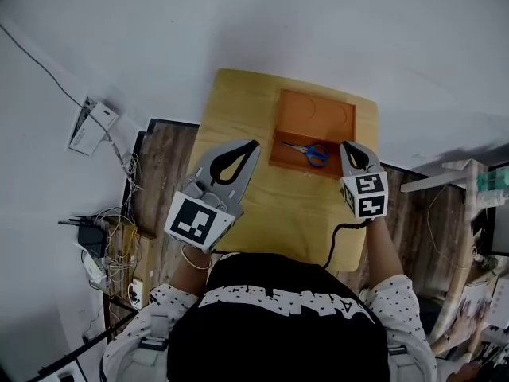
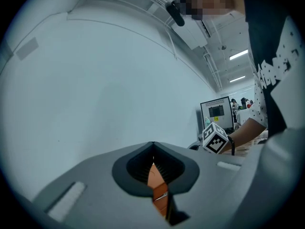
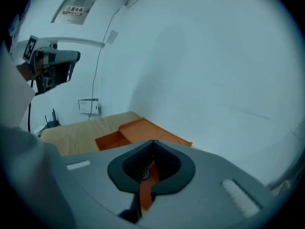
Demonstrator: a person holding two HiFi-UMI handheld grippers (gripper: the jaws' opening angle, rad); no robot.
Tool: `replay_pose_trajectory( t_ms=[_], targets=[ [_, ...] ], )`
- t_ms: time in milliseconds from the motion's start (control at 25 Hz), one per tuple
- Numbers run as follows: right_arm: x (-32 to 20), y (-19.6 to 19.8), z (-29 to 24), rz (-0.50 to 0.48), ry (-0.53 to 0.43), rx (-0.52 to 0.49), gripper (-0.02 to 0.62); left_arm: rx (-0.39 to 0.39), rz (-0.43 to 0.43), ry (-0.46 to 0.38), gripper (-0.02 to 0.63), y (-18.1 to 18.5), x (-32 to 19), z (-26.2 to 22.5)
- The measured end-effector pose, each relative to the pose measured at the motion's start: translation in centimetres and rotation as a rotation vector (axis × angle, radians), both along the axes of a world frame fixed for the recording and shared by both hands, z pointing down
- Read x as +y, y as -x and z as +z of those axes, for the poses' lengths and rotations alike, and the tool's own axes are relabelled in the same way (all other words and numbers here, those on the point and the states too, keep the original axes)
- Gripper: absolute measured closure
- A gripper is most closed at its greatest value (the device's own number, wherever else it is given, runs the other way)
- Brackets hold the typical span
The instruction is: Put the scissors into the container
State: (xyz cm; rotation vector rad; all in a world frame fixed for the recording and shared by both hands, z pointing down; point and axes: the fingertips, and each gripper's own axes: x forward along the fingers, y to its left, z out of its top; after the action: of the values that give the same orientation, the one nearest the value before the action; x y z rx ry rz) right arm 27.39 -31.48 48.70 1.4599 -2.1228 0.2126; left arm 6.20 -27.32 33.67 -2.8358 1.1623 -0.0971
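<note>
The scissors (image 1: 306, 151), blue-handled, lie inside the orange container (image 1: 310, 110) at the far right of the wooden table (image 1: 262, 205). My right gripper (image 1: 347, 146) hovers just right of the container, shut and holding nothing. In the right gripper view the jaws meet at the tips (image 3: 153, 142), with the orange container (image 3: 143, 130) beyond them and a bit of blue scissors handle (image 3: 146, 174) showing through the gap. My left gripper (image 1: 253, 144) stands left of the container, also shut and holding nothing. In the left gripper view (image 2: 153, 144) only a strip of orange shows between the jaws.
The table stands against a white wall. On the floor to its left lie a white box (image 1: 91, 126) and a tangle of cables and devices (image 1: 111, 245). A wooden frame (image 1: 461, 213) stands to the right. A monitor (image 2: 217, 111) shows in the left gripper view.
</note>
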Motion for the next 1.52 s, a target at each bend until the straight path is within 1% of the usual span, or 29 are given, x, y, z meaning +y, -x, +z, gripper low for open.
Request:
replay_pose_trajectory(
  t_ms=[120, 280, 440, 640, 800, 920, 1200, 1520],
  targets=[
    [0.8, -0.6, -2.0, 0.043, -0.037, -0.07, 0.581, -0.002, 0.019, -0.015, 0.606, -0.6, 0.7, -0.6],
    [2.1, -1.0, -4.7, 0.071, -0.096, -0.13, 0.581, -0.002, 0.034, -0.022, 0.606, -1.2, 1.6, -1.2],
    [3.6, -1.1, -7.2, 0.088, -0.159, -0.169, 0.582, 0.0, 0.059, -0.034, 0.606, -1.7, 2.6, -1.6],
    [5.2, -1.3, -9.3, 0.111, -0.209, -0.209, 0.583, 0.011, 0.082, -0.04, 0.606, -2.1, 3.7, -1.9],
    [6.6, -1.5, -11.2, 0.127, -0.245, -0.272, 0.583, 0.02, 0.101, -0.041, 0.606, -2.6, 4.5, -2.2],
    [7.6, -1.1, -13.3, 0.112, -0.285, -0.316, 0.582, 0.028, 0.113, -0.04, 0.606, -2.9, 5.0, -2.4],
    [9.4, -0.2, -17.1, 0.083, -0.37, -0.331, 0.582, 0.029, 0.113, -0.034, 0.606, -3.1, 6.2, -2.4],
    [10.4, -0.1, -18.6, 0.074, -0.391, -0.332, 0.583, 0.029, 0.114, -0.036, 0.606, -3.0, 7.0, -2.6]
  ],
)
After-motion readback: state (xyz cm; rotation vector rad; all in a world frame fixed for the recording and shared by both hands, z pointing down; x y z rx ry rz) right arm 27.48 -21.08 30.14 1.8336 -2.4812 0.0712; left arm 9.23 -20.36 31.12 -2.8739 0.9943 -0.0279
